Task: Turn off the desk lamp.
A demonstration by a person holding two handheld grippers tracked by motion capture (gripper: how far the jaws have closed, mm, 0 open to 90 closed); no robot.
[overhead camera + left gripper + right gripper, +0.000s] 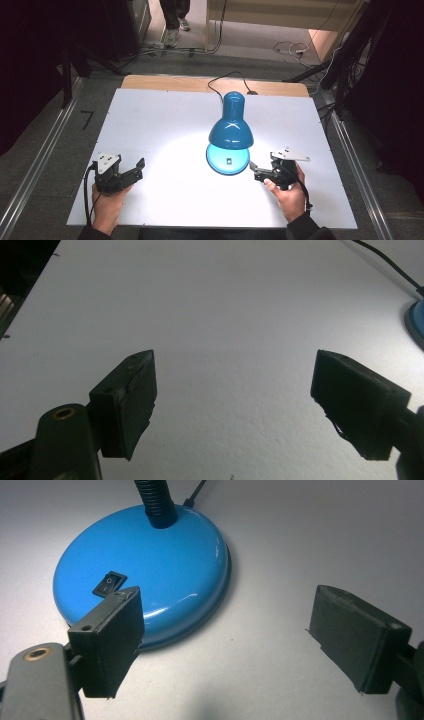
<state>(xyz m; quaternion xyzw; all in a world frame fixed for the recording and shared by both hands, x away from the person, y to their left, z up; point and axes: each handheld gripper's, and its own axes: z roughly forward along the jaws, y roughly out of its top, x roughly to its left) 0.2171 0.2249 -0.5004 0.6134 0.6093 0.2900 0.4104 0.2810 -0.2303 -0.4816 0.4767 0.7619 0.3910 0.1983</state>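
Just ahead of the right gripper (257, 169), jaws spread and empty, sits the blue desk lamp's round base (150, 570), its black rocker switch (109, 583) beside the near jaw, a detail the high view barely resolves. Farther off, the left gripper (134, 167), also agape, faces bare white table (225, 315); the right is nearer.

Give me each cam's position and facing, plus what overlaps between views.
High view: above the person's side, looking forward and down on the white table; both hands, left gripper and right gripper show.
Left gripper view: rides the left gripper, facing bare table; open jaws show.
Right gripper view: rides the right gripper, facing the lamp base and its switch; open jaws show.
Shared: all three catch the lamp base.
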